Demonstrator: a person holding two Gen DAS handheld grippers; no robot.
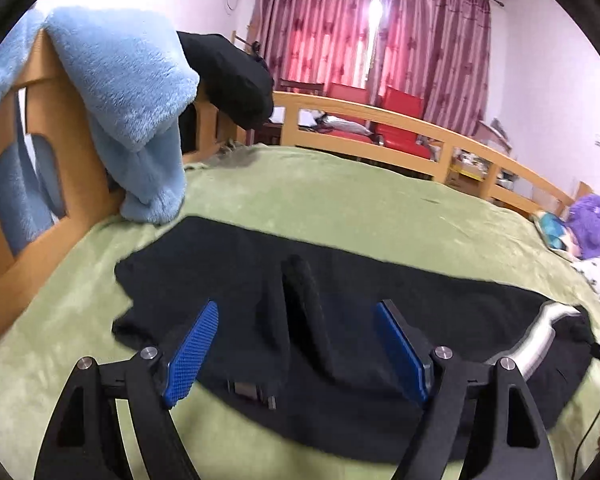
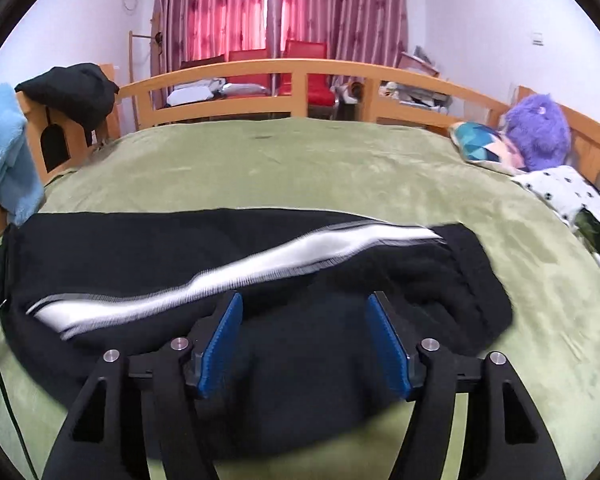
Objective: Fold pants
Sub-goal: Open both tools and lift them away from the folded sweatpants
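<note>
Pants' white stripe: smeared by motion blur in my right wrist view, edges unreadable.
Pants: lower part hidden behind my left gripper.
Blue fleece: cut off at frame's left edge.

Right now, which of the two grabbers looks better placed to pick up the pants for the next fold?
Probably the left gripper: a raised ridge of the black pants stands between its open fingers. The right gripper is open too, over flat cloth.
</note>
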